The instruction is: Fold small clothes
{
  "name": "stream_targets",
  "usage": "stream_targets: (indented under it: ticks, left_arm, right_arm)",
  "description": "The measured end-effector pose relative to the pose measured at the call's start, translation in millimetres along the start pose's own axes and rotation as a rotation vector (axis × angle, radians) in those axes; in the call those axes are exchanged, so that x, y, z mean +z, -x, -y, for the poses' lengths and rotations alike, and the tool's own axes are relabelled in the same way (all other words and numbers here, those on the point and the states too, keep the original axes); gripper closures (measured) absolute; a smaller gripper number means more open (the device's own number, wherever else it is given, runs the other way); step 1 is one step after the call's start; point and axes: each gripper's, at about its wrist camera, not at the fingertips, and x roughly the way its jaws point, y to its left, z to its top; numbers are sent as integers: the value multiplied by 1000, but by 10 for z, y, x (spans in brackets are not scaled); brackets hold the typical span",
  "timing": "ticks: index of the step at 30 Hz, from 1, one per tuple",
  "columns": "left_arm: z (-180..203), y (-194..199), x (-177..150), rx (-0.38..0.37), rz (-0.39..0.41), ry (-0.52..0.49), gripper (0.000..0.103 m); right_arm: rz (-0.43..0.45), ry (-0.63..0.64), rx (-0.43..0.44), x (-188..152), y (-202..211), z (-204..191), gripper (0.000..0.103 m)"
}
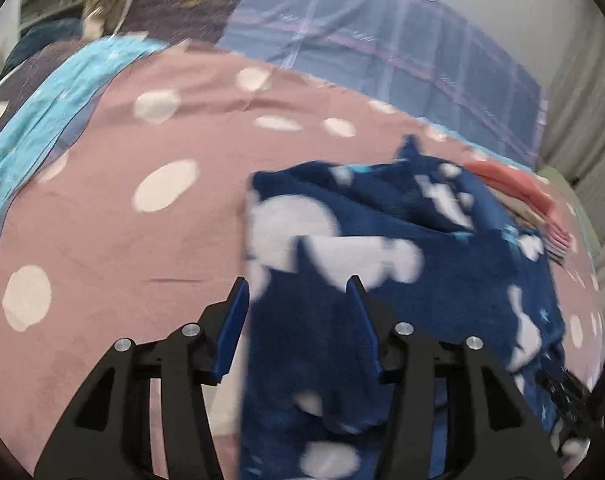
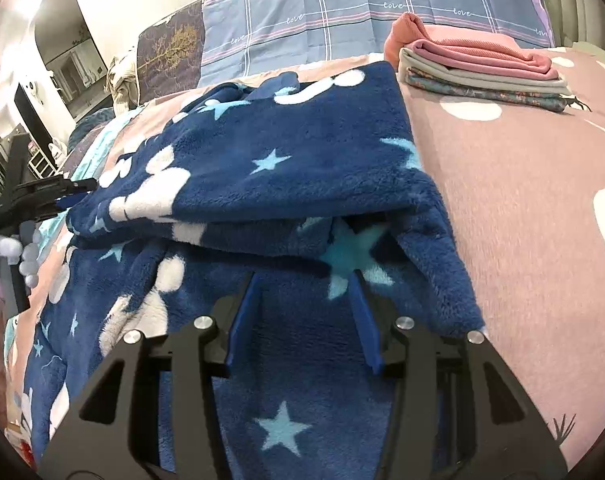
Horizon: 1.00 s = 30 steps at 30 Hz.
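The navy fleece garment point(image 2: 286, 168), printed with white shapes and pale blue stars, lies partly folded on the pink dotted bedspread point(image 2: 514, 184), its upper half doubled over toward the camera so that a thick fold edge runs across it. Everything else is placed from that garment.

The right gripper point(image 2: 304, 280) points down at a slant over the near part of the garment, just short of the fold edge. Its blue fingers point(image 2: 244, 312) stand partly apart with fleece lying below and between them; the pads do not press on it, so it holds nothing.

The left gripper point(image 1: 298, 286) also slants downward, at the garment's left edge. Its jaws stand about half open: one blue finger is over bare bedspread just beside the cloth, the other over the fleece, and the garment's edge runs between them without being pinched. This view is blurred. In the right wrist view the same left gripper point(image 2: 68, 192) shows as a black tool at the garment's far left side, touching or just beside the fleece; which, I cannot tell.

Beyond the garment's far right corner, near it but apart, sits a stack of folded clothes point(image 2: 478, 68): pink on top, grey under it, a patterned piece lowest. Behind the garment a blue checked pillow point(image 2: 342, 12) leans at the head of the bed, with a dark pillow bearing a gold tree print point(image 2: 170, 52) to its left. A turquoise cloth point(image 1: 42, 120) lies along the bedspread beyond the garment's left side. Farther left the room opens to a pale wall with an arched mirror point(image 2: 66, 48).
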Motion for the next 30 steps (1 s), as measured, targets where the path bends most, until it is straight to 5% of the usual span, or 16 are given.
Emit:
stream_targets:
  ticks: [3,6,10,13,14,17,21,24,26,28,30]
  left_arm:
    - [278,133,-97,-62,57,-82,52]
    - [580,107,-193,-116,71,-174,42]
    - [780,-485,-403,-20,-74,-233,37]
    - [910,-532,-545,57,5,-315,33]
    - [913,-510,-542,54,2,-312,33]
    - [804,-491,-536,-1,-4,-276,33]
    - [736,-399,-403,-51,-18,-207,33]
    - [680,-231,-221,-94,45,-155,33]
    - [640,-207,-63,-94,66,-147,33]
    - [585,-336,127,-96,41,-118,33]
    - [497,-574,332,-119,-16,-55,32]
  right_arm:
    - [112,6,-58,13,294,-71,84]
    - [210,16,5,151,548,-151,84]
    - [200,64,-2,450,413,-229,84]
    - [41,39,-90,460,-80,-60,78]
    - [-30,-11,-74,372,-289,84,78]
    - [3,-84,-2,352,-238,209,78]
    - [13,-52,-30,329,-211,146,77]
    - [10,-56,-38,364,-103,105,76]
    - [86,-29,-46,517,96,26,76]
    - [160,2,-55,745,237,-17,69]
    - [164,17,-39,1047,215,-56,49]
